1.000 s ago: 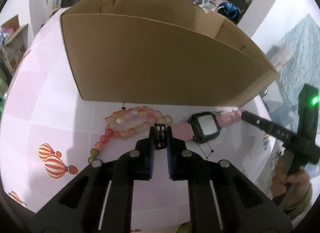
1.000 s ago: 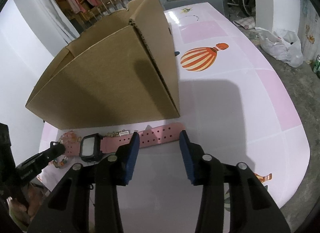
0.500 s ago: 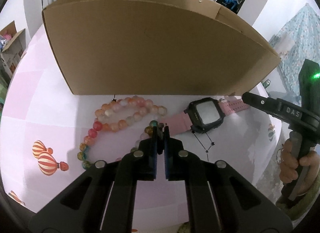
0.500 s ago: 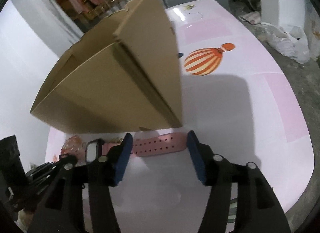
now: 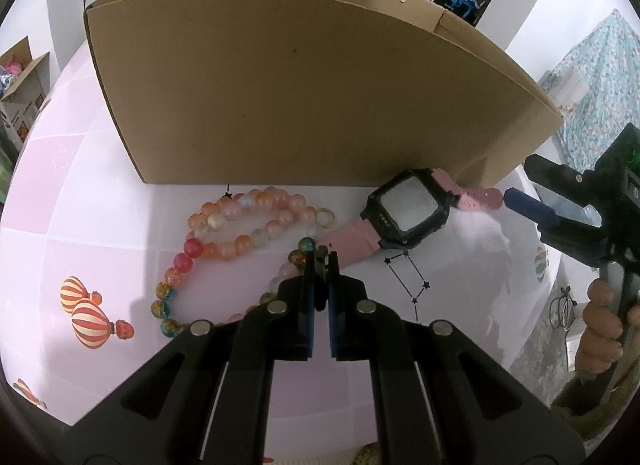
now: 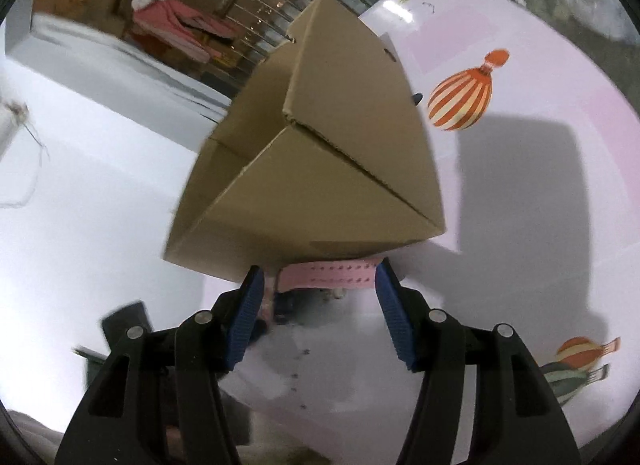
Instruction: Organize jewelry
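A pink-strapped watch with a black square face (image 5: 408,207) is lifted at an angle in front of a tall cardboard box (image 5: 296,89). My left gripper (image 5: 321,261) is shut on the black buckle end of its strap. A string of orange, pink and mottled beads (image 5: 240,225) lies on the table below, with a small gold ring (image 5: 326,218) at its end. My right gripper (image 6: 318,281) is open, its blue pads on either side of the perforated pink strap end (image 6: 328,273). It also shows at the right of the left wrist view (image 5: 528,205).
The cardboard box (image 6: 320,169) stands close behind the watch, open at the top. The white and pink tabletop (image 6: 520,193) carries printed hot-air balloons (image 6: 464,97) and a star pattern (image 5: 408,277). Its edge runs close on the right in the left wrist view.
My left gripper closed on the buckle and lifted that end, so the watch rose and tilted off the table. My right gripper moved in closer around the other strap end.
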